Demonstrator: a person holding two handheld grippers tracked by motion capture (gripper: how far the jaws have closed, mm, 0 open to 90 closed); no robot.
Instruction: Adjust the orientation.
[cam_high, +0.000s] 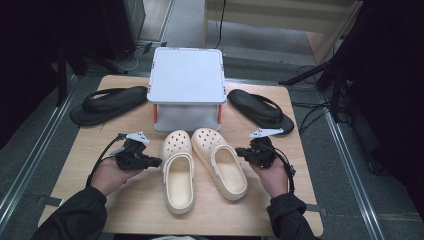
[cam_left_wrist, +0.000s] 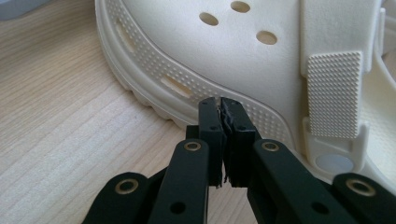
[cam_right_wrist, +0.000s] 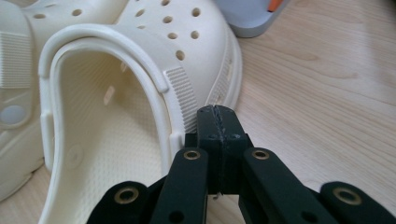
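clogs (cam_high: 200, 160): no readable text or brand; strap rivet (cam_left_wrist: 334, 163) is blank
black sandals (cam_high: 107, 102): no lettering legible
white box (cam_high: 186, 80): top plain, no label or number legible
table (cam_high: 90, 150): bare wood grain, no markings
left gripper (cam_left_wrist: 220, 105): no print on the black links or pads
right gripper (cam_right_wrist: 217, 112): same, nothing printed
grey plates (cam_high: 137, 136): too small to tell whether anything is written on them
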